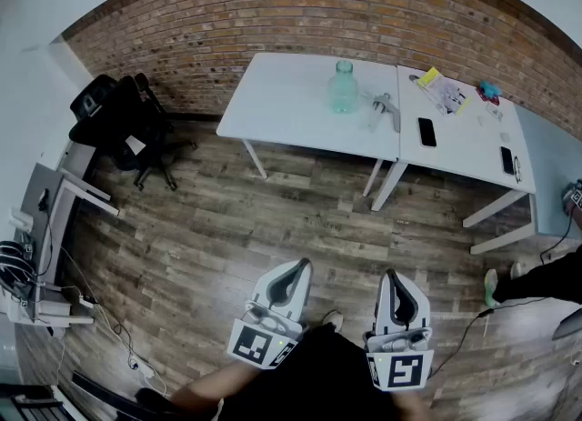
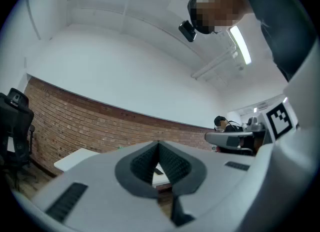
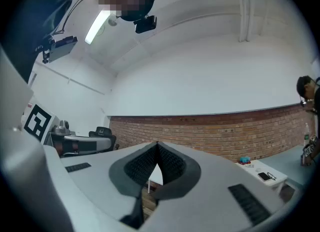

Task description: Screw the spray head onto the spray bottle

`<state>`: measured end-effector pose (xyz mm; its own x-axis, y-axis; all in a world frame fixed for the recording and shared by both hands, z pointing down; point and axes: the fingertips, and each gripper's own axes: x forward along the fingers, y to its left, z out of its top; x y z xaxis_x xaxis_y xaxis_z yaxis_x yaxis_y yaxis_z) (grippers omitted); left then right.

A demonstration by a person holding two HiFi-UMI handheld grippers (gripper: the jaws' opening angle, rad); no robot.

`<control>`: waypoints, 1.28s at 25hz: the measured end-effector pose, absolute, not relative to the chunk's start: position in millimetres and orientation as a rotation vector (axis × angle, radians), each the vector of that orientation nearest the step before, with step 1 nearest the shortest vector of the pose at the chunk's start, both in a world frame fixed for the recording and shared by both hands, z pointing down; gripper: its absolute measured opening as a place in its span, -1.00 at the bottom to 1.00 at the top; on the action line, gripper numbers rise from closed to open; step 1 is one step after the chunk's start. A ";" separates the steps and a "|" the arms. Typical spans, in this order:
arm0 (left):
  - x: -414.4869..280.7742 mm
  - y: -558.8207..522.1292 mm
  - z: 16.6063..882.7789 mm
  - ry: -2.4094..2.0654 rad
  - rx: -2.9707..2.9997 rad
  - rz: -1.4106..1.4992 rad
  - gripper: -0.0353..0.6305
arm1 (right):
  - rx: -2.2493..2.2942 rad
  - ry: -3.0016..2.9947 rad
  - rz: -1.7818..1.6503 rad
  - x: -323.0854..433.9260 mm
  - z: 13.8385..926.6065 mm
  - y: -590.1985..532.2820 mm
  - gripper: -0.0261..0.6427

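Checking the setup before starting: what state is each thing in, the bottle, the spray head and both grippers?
spray bottle: upright on the table, no head on.
spray head: lying beside the spray bottle, apart from it.
left gripper: shut, empty.
right gripper: shut, empty.

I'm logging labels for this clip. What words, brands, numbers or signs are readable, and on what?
None can be read.
yellow booklet: print too small to read.
bottle: no label visible.
cube on left gripper, cube on right gripper: square marker patterns, no letters.
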<state>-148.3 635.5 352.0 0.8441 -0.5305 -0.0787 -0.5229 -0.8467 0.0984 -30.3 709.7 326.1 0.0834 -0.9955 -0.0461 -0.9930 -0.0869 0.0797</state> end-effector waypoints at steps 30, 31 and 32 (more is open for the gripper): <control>-127.7 661.5 363.6 -0.992 2.899 -0.142 -0.91 | 2.311 -2.169 0.063 11.5 356.1 737.2 -0.90; -126.9 661.6 364.3 -0.992 2.901 -0.133 -0.91 | 2.308 -2.171 0.065 11.7 357.5 736.5 -0.90; -126.3 661.6 365.4 -0.989 2.901 -0.124 -0.91 | 2.306 -2.174 0.064 11.7 358.2 735.4 -0.90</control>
